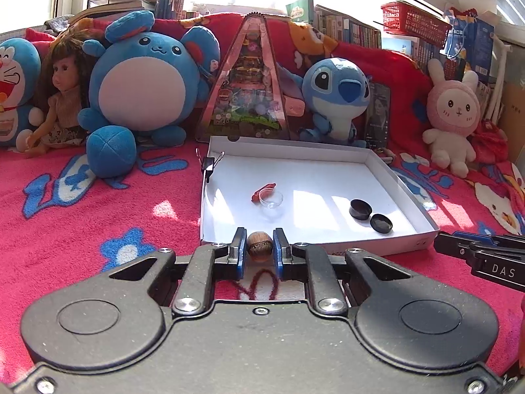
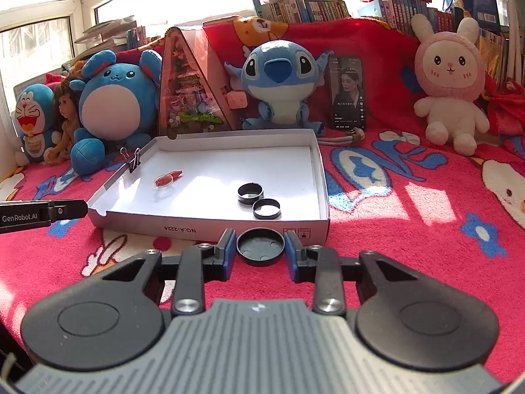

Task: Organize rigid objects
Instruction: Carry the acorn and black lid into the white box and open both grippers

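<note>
The left gripper (image 1: 259, 244) is clamped on one small, ridged brown nut-like object (image 1: 259, 243) just before the near rim of one shallow white cardboard box (image 1: 377, 161). The right gripper (image 2: 261, 246) is clamped on one round black plastic cap (image 2: 260, 246) by the same rim. Inside the box lie two more black round caps (image 2: 250, 193), one clear cup (image 1: 271, 198) and one red piece (image 1: 265, 186). One black binder clip (image 2: 134, 162) grips the box's wall. Everything rests on a fuzzy red patterned blanket (image 2: 410, 246).
</note>
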### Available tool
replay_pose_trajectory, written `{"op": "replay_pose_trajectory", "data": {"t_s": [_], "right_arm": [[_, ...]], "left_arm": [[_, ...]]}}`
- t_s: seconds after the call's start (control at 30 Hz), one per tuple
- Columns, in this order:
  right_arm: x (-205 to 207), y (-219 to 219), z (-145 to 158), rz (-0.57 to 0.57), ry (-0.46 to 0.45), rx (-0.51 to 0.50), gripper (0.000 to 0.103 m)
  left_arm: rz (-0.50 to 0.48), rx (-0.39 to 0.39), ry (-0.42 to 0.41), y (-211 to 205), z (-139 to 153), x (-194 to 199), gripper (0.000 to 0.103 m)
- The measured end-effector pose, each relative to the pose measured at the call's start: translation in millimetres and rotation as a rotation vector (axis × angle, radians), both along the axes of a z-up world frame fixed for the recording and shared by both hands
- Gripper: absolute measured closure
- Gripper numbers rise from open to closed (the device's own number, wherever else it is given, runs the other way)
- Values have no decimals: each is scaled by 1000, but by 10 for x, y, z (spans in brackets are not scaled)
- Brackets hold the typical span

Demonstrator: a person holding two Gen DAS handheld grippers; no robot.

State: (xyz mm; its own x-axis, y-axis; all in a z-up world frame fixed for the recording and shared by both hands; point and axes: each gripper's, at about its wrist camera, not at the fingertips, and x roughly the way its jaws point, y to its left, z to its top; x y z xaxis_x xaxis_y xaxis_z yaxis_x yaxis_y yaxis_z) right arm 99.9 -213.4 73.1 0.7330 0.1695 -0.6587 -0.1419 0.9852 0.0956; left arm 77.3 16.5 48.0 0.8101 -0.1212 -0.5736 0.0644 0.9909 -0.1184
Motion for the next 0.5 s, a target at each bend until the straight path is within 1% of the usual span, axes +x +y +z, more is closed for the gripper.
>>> {"op": "replay_pose_trajectory", "data": {"t_s": [0.17, 0.33, 0.4, 0.5], "right_arm": [[272, -51, 48, -24, 20, 22, 66], [586, -99, 64, -44, 64, 46, 66], [744, -108, 70, -58, 88, 48, 66], [961, -111, 78, -74, 122, 55, 66]], "left_arm": [[-20, 11, -10, -35, 116, 199, 87], [-35, 2, 1, -49, 216, 510, 87], [-38, 2, 24, -56, 244, 675, 87], [-49, 36, 76, -90, 256, 976, 87]]}}
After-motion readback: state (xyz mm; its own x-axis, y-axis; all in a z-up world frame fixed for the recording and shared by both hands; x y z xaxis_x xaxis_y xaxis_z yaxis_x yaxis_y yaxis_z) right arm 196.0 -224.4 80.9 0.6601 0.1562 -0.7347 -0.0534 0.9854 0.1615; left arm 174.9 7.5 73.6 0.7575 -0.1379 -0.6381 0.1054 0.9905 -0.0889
